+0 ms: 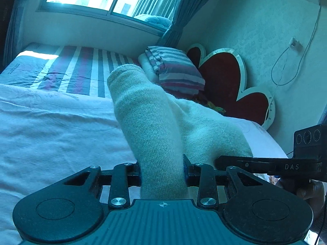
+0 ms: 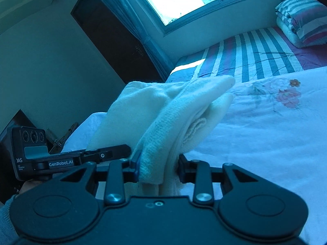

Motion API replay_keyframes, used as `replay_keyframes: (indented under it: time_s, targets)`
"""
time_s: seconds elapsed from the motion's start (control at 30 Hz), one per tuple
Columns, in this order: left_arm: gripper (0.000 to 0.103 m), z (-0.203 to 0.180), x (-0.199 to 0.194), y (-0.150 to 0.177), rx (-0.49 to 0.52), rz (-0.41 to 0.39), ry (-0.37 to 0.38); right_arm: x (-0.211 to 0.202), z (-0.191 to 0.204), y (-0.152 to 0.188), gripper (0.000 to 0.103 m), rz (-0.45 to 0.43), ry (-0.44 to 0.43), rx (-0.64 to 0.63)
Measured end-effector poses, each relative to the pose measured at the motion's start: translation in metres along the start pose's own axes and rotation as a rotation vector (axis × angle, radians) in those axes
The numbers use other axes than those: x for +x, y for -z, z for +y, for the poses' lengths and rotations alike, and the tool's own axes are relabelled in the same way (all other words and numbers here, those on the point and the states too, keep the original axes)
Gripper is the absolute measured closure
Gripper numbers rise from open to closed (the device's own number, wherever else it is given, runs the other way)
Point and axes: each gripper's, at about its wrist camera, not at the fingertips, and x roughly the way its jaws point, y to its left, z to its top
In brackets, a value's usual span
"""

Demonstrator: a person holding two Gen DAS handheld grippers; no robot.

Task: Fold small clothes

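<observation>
Our left gripper [image 1: 162, 171] and right gripper [image 2: 158, 169] each had their fingers clamped on the cream knit garment [image 1: 155, 126], held bunched above the bed [image 1: 51, 126]; we judged no fold made yet.

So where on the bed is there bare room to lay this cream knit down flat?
The pale sheet ahead of the left gripper is bare up to the striped cover. In the right view the floral sheet is equally open. It is crowded only by the folded striped bedding near the heart-shaped headboard.
</observation>
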Motion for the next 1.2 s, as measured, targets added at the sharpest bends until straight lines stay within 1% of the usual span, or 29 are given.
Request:
replay_keyframes:
  time_s: [0.13,0.23,0.4,0.53,0.67,0.77,0.83,0.9,0.93,0.97,1.0,1.03,1.07,1.13,1.17,1.2]
  targets:
    - [0.070,0.046,-0.042,-0.002,-0.010,-0.009,-0.040,0.041,0.041,0.003,0.070,0.028,-0.039,-0.016]
    - [0.070,0.088,-0.072,0.004,-0.040,-0.010,-0.071,0.078,0.071,0.011,0.070,0.054,-0.071,-0.020]
    - [0.070,0.153,-0.108,0.028,-0.094,0.011,-0.127,0.142,0.111,0.029,0.070,0.117,-0.108,-0.004]
    - [0.070,0.196,-0.121,0.049,-0.151,0.035,-0.140,0.178,0.129,0.048,0.070,0.165,-0.113,0.014]
    - [0.070,0.230,-0.115,0.069,-0.213,0.053,-0.127,0.203,0.133,0.059,0.070,0.199,-0.102,0.044]
    - [0.070,0.253,-0.102,0.090,-0.269,0.078,-0.116,0.220,0.129,0.069,0.070,0.233,-0.077,0.074]
    - [0.068,0.268,-0.101,0.099,-0.331,0.059,-0.069,0.227,0.119,0.079,0.070,0.251,-0.048,0.115]
    - [0.064,0.278,-0.100,0.104,-0.377,0.051,-0.031,0.224,0.102,0.088,0.070,0.248,-0.100,0.221]
    - [0.063,0.280,-0.101,0.103,-0.387,0.047,-0.023,0.223,0.097,0.089,0.070,0.248,-0.113,0.248]
    - [0.060,0.280,-0.103,0.102,-0.384,0.038,-0.030,0.220,0.099,0.090,0.068,0.246,-0.112,0.255]
    - [0.055,0.280,-0.106,0.099,-0.366,0.023,-0.049,0.218,0.099,0.086,0.065,0.237,-0.105,0.244]
    - [0.052,0.281,-0.107,0.095,-0.353,0.009,-0.071,0.218,0.100,0.080,0.061,0.221,-0.094,0.228]
    - [0.049,0.284,-0.105,0.089,-0.358,-0.005,-0.084,0.220,0.100,0.075,0.060,0.203,-0.084,0.228]
    - [0.048,0.293,-0.098,0.078,-0.387,-0.014,-0.083,0.232,0.096,0.064,0.058,0.195,-0.070,0.259]
    - [0.048,0.298,-0.091,0.074,-0.380,-0.011,-0.088,0.241,0.094,0.059,0.059,0.207,-0.057,0.264]
    - [0.048,0.300,-0.085,0.071,-0.367,-0.012,-0.105,0.246,0.096,0.056,0.063,0.204,-0.044,0.236]
